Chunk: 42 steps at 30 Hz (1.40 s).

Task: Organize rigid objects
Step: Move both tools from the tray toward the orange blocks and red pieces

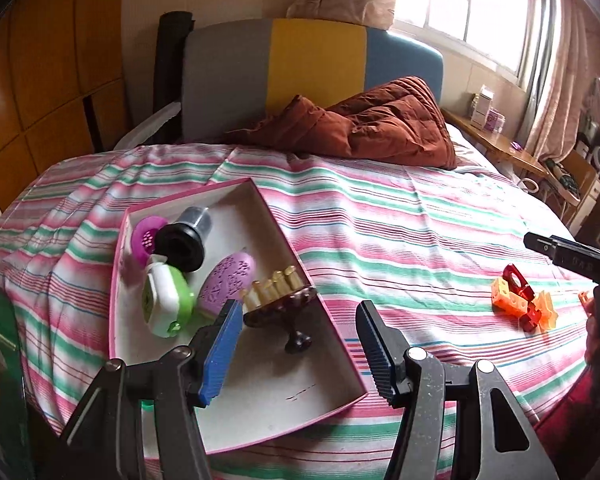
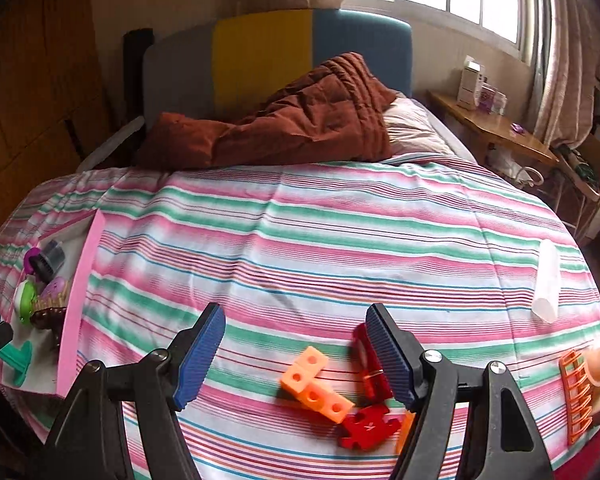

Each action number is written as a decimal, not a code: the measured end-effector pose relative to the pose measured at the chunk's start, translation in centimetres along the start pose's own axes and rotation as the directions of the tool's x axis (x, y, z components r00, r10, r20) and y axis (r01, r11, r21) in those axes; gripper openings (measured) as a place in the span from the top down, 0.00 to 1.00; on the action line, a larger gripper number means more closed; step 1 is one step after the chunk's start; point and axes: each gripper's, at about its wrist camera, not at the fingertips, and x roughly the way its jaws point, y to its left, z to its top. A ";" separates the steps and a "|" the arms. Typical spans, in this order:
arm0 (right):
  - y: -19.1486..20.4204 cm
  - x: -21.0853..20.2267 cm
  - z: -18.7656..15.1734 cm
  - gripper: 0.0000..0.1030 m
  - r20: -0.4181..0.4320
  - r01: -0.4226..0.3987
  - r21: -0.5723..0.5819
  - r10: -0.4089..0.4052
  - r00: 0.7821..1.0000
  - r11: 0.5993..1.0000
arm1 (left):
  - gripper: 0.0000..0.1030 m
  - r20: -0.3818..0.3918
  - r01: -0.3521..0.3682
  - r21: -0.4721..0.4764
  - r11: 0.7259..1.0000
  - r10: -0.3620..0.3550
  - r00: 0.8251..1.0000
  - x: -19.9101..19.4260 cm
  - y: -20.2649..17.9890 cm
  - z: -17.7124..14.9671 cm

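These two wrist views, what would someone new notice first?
Most likely the striped bedspread that fills both views, with a rumpled brown quilt heaped at the headboard end. Next, the pink-rimmed box on the bed's left side, holding small items such as a green-and-white gadget and a purple oval. Then the orange and red blocks loose on the spread, just ahead of the right gripper, whose jaws stand open.

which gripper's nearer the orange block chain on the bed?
Right. The right gripper is open just above the orange block chain; the left gripper is away at the pink tray.
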 end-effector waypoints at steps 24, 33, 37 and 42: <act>-10.7 -0.8 -1.3 0.28 0.070 -0.009 0.480 -0.028 0.997 0.877 | 0.42 -0.137 0.191 0.172 0.966 -0.169 0.976 5.9 -10.8 0.4; -11.9 -0.6 -1.7 0.28 0.067 -0.026 0.543 -0.013 0.998 0.839 | 0.41 -0.214 0.364 0.313 0.877 -0.308 0.927 7.9 -18.1 0.3; -12.3 -0.3 -1.8 0.28 0.059 -0.040 0.565 0.008 0.998 0.824 | 0.28 -0.235 0.397 0.337 0.854 -0.332 0.913 8.9 -20.8 0.0; -12.4 -0.1 -1.9 0.28 0.060 -0.057 0.577 0.028 0.998 0.815 | 0.19 -0.263 0.406 0.380 0.831 -0.324 0.909 10.3 -23.8 -0.2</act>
